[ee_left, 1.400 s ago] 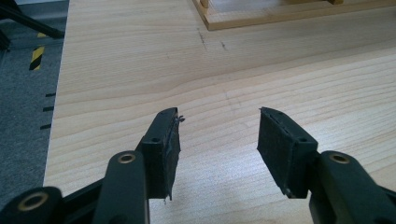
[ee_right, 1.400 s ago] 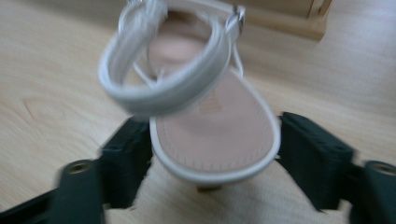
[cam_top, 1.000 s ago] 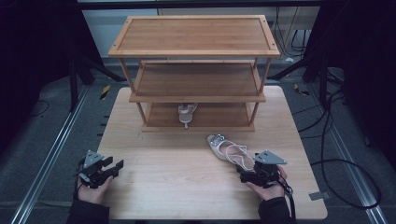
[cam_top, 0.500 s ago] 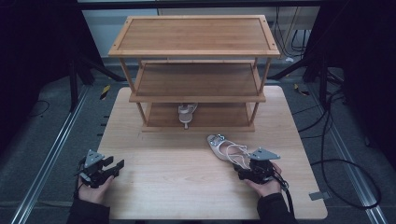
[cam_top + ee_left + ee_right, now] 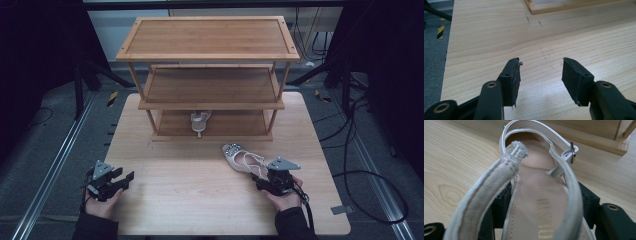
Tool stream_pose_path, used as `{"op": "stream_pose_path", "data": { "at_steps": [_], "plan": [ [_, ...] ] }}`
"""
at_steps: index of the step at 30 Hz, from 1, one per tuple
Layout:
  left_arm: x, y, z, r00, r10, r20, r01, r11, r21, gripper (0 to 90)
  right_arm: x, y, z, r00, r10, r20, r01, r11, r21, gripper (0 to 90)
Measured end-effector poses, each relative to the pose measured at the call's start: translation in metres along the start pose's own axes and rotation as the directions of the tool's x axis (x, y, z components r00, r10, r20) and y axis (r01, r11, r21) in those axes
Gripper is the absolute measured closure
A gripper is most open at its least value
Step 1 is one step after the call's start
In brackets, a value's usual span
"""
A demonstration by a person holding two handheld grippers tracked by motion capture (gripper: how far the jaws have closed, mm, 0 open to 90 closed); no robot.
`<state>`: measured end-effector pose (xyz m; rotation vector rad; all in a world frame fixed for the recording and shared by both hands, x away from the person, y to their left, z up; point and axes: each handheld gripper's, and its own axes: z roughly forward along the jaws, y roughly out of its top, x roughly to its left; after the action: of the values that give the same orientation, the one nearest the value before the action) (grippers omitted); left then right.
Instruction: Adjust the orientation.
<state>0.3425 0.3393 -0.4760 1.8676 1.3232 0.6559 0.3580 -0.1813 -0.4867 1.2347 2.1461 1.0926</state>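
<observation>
A white strappy sandal point(image 5: 241, 158) lies on the table in front of the shelf rack, with its toe toward the rack. My right gripper point(image 5: 264, 178) is at its heel end. In the right gripper view the sandal point(image 5: 541, 192) lies between the black jaws. They have just been closing and now press on both sides of the sole, so my right gripper point(image 5: 542, 203) is shut on it. At the table's near left, my left gripper point(image 5: 125, 179) is held low with its jaws apart. Only bare wood lies between the jaws of my left gripper point(image 5: 540, 75).
A wooden three-tier shelf rack point(image 5: 210, 55) stands at the back of the table point(image 5: 190, 195). A second white sandal point(image 5: 200, 121) sits on its bottom shelf. Cables lie on the floor to the right.
The right gripper's jaws have drawn in on the sandal's heel end. The hand has barely shifted. The left gripper has stayed where it was.
</observation>
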Motion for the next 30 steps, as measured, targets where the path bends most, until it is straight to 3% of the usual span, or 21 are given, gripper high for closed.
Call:
{"op": "stream_pose_path", "data": {
  "at_steps": [3,7,14,18,20,22,28,30],
  "plan": [
    [0.000,0.000,0.001,1.0000,-0.005,0.003,0.005,1.0000,0.002,47.4,0.005,0.004,-0.001,0.9998,-0.016,0.014,0.016,1.000,0.010,41.3],
    [0.000,0.000,0.000,1.0000,-0.004,0.001,0.004,1.0000,0.000,47.4,0.008,0.006,-0.003,1.0000,-0.001,-0.010,0.001,1.000,0.010,41.4],
    [-0.002,0.000,0.001,1.0000,-0.001,-0.001,0.001,1.0000,0.005,47.4,0.016,0.028,0.000,0.9995,0.028,0.017,-0.027,0.997,-0.072,41.3],
    [-0.002,0.000,0.001,1.0000,0.002,0.000,-0.002,1.0000,0.002,47.4,0.021,0.055,0.018,0.9954,0.067,0.069,-0.059,0.992,-0.111,41.3],
    [-0.002,0.000,0.001,1.0000,0.002,0.001,-0.002,1.0000,0.002,47.4,0.021,0.058,0.021,0.9944,0.073,0.077,-0.064,0.991,-0.116,41.3],
    [-0.002,0.000,0.001,1.0000,0.001,0.000,-0.001,1.0000,0.000,47.4,0.021,0.069,0.035,0.9882,0.107,0.109,-0.093,0.987,-0.131,41.2],
    [-0.002,0.000,0.001,1.0000,0.003,0.000,-0.003,1.0000,0.003,47.4,0.021,0.076,0.058,0.9776,0.138,0.159,-0.118,0.984,-0.131,41.2],
    [-0.002,0.000,0.001,1.0000,-0.001,0.000,0.001,1.0000,0.003,47.4,0.020,0.079,0.072,0.9716,0.172,0.163,-0.149,0.979,-0.141,41.2]
  ]
}}
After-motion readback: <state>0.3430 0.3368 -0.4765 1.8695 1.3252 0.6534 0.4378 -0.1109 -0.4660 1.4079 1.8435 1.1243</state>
